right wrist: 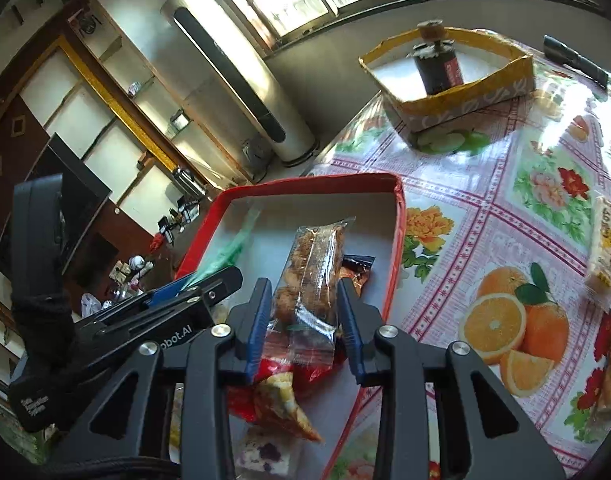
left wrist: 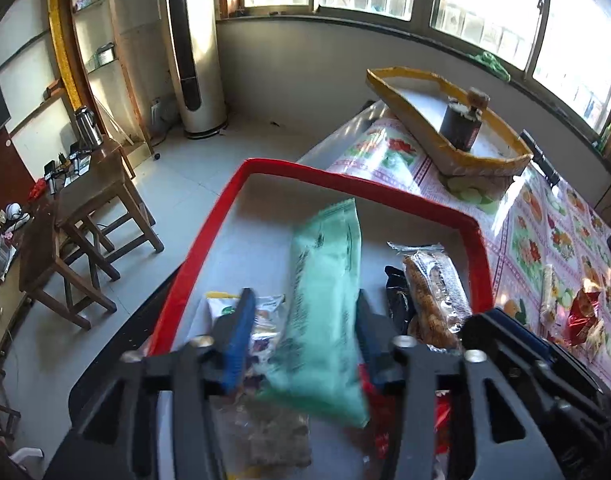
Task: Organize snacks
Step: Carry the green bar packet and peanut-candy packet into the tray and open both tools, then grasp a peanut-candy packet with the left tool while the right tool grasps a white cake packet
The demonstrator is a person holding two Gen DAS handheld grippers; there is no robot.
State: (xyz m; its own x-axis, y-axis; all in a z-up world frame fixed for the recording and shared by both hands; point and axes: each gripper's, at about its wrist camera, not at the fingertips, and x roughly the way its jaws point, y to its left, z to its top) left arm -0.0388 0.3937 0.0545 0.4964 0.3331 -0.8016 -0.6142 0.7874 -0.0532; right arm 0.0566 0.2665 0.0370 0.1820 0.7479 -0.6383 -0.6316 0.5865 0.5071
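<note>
A red-rimmed tray (left wrist: 345,184) holds several snack packets. My left gripper (left wrist: 304,304) hangs over the tray, open. A blurred green packet (left wrist: 325,300) sits loose between its blue pads, clear of the left one. In the right wrist view my right gripper (right wrist: 303,284) is shut on a clear-wrapped bar of brown pieces (right wrist: 309,264), low over the tray (right wrist: 305,182). The left gripper's fingers (right wrist: 221,280) show beside it, with the green packet (right wrist: 229,252) past them. The same bar (left wrist: 429,292) lies at the tray's right side in the left wrist view.
A yellow-rimmed box (right wrist: 465,100) with a dark jar (right wrist: 437,68) stands at the far end of the flowered tablecloth (right wrist: 485,208). Loose snacks, such as a pale bar (right wrist: 605,248), lie to the right. Wooden stools (left wrist: 85,208) stand on the floor to the left.
</note>
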